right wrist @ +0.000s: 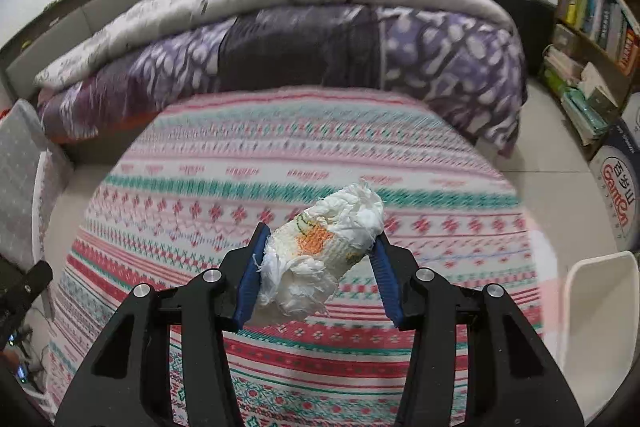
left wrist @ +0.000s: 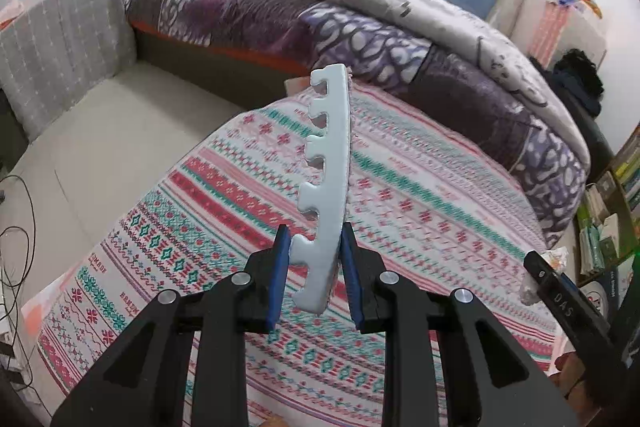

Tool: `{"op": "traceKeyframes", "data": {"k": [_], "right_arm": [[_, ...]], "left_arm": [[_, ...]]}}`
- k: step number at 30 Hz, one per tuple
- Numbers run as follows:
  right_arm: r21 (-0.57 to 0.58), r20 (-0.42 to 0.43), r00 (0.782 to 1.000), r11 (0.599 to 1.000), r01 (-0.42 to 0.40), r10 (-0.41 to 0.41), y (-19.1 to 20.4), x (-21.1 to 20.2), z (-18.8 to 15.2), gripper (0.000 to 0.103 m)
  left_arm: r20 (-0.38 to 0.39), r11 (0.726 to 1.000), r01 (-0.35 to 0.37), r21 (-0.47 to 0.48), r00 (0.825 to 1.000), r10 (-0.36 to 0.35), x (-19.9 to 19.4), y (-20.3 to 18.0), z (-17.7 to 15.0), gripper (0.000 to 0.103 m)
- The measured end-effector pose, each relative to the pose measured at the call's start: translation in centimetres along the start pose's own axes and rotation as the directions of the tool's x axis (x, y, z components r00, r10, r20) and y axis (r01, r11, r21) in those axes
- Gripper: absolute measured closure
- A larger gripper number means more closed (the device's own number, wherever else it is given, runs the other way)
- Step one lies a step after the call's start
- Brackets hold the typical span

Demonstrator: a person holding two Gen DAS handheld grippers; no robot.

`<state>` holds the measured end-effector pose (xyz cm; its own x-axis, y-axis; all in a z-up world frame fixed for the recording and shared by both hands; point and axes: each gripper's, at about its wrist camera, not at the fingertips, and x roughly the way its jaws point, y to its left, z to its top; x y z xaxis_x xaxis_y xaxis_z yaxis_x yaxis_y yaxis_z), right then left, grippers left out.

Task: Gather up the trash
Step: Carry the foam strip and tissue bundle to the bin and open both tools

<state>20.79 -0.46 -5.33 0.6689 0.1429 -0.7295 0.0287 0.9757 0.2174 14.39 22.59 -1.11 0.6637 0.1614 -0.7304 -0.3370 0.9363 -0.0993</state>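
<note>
Right wrist: box (right wrist: 619,201) reads "Ganten", tool (right wrist: 316,259) gripping tissue wad (right wrist: 324,247)

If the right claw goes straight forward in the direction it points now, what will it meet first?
Probably the patterned blanket. The right claw, shut on the wad of tissue, points slightly down over it, and nothing shows between. Farther on lies the folded purple quilt. Depth is hard to judge in this view.
</note>
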Motion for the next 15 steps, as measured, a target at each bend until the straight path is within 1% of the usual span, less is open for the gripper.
{"op": "traceKeyframes", "data": {"k": [3, 9, 15], "right_arm": [[0.014, 0.039, 0.999, 1.0, 0.018, -0.019, -1.0, -1.6, 0.5, 0.056], [0.012, 0.103, 0.992, 0.997, 0.071, -0.072, -2.9, -4.0, -0.3, 0.056], [0.063, 0.106, 0.992, 0.996, 0.068, -0.074, -5.8, -5.7, -1.4, 0.056]], "left_arm": [[0.017, 0.999, 0.034, 0.004, 0.999, -0.034, -1.3, -1.0, 0.1, 0.077], [0.076, 0.997, 0.056, 0.054, 0.995, -0.06, -3.8, -3.4, -0.3, 0.077], [0.105, 0.993, 0.063, 0.104, 0.992, -0.074, -4.9, -5.6, -1.3, 0.077]]}}
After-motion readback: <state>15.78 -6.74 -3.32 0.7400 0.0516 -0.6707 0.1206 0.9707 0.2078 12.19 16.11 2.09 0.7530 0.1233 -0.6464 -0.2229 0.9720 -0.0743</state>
